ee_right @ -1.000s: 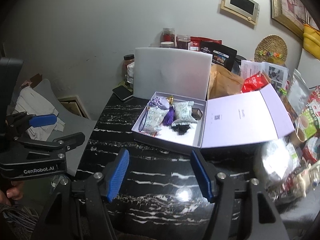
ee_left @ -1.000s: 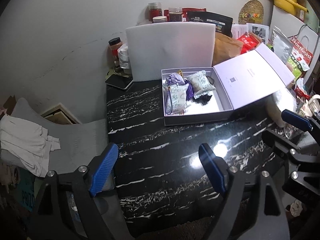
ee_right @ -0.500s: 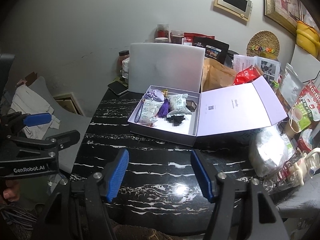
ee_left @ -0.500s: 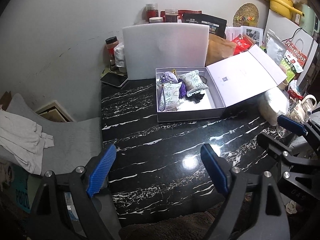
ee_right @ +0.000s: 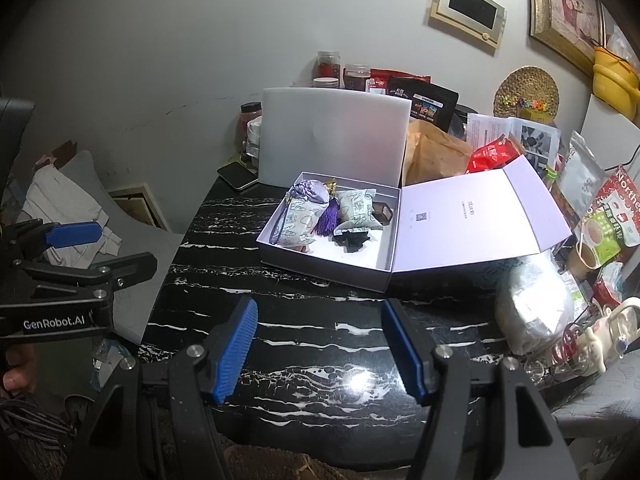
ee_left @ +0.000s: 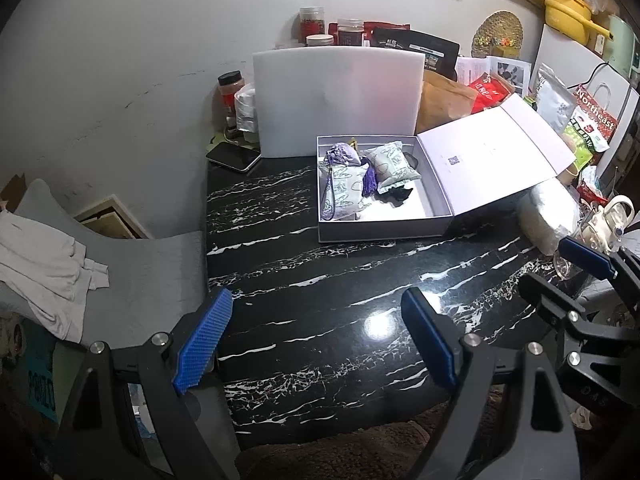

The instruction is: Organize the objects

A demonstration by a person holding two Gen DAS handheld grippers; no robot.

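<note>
A pale lilac gift box [ee_left: 380,230] [ee_right: 320,270] lies open on the black marble table [ee_left: 320,300] [ee_right: 320,320], its lid [ee_left: 492,156] [ee_right: 472,220] folded out to the right. Inside are two patterned sachets [ee_left: 344,196] [ee_right: 298,220], a purple tassel [ee_left: 370,180] [ee_right: 326,220], a lilac pouch [ee_right: 308,192] and a small black item [ee_right: 352,238]. My left gripper [ee_left: 316,338] hangs open above the table's near edge. My right gripper [ee_right: 320,346] is open too, nothing between its fingers. Both are well short of the box.
A white foam sheet [ee_left: 338,100] stands behind the box, a phone [ee_left: 234,157] to its left. Jars, bags and packets crowd the back and right. A silvery bag [ee_right: 532,308] and a white teapot [ee_left: 608,216] sit at the right. A grey cushion with white cloth [ee_left: 44,260] lies left.
Both grippers have drawn back a little from the box, which now looks smaller and farther. Nothing on the table has moved.
</note>
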